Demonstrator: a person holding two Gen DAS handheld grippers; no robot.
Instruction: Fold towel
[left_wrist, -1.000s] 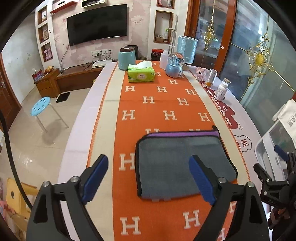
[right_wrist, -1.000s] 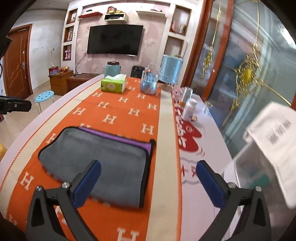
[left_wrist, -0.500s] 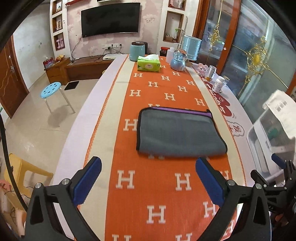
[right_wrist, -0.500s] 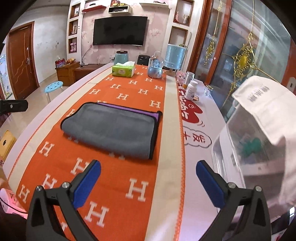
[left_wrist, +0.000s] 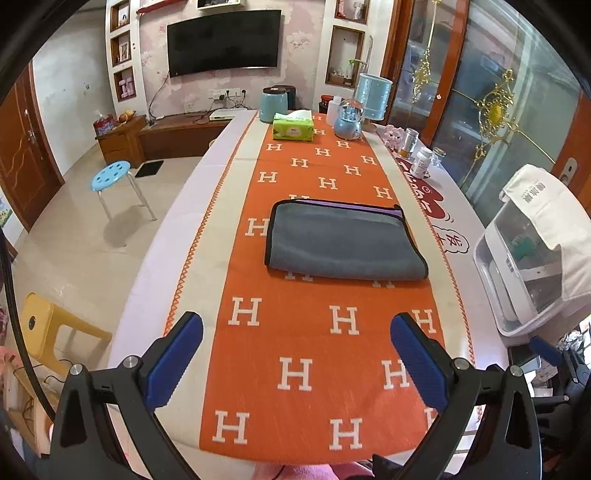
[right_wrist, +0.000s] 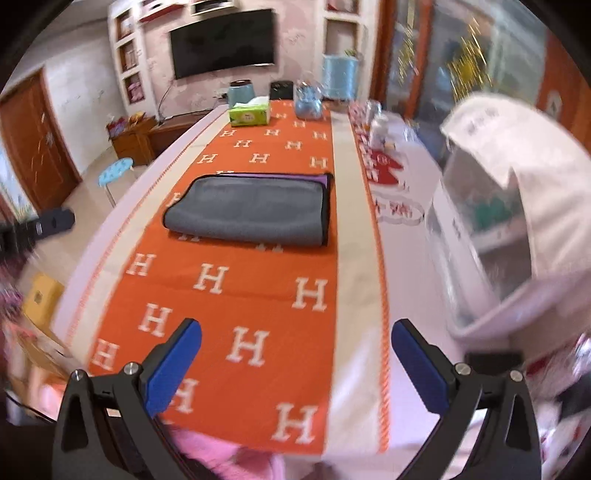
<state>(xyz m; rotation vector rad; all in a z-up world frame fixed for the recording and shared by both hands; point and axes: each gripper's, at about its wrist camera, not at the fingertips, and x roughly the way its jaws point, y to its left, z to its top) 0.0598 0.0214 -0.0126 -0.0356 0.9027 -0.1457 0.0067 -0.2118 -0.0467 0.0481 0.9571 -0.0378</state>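
A grey towel (left_wrist: 341, 242) with black edging and a purple inner edge lies folded flat on the orange H-patterned table runner (left_wrist: 295, 332), in mid table. It also shows in the right wrist view (right_wrist: 251, 210). My left gripper (left_wrist: 295, 354) is open and empty, held above the near end of the table, well short of the towel. My right gripper (right_wrist: 295, 358) is open and empty too, above the near table edge, towards the right side of the runner.
A green tissue box (left_wrist: 292, 127), a teal canister (left_wrist: 273, 105), a snow globe (left_wrist: 347, 120) and small bottles (left_wrist: 421, 160) stand at the far end. A white plastic bin (left_wrist: 532, 258) with a cloth draped on it stands at the right. A blue stool (left_wrist: 112, 177) stands on the floor at left.
Both grippers have pulled back from the towel towards the near end of the table and risen. The towel lies still, folded. The right wrist view is blurred from motion.
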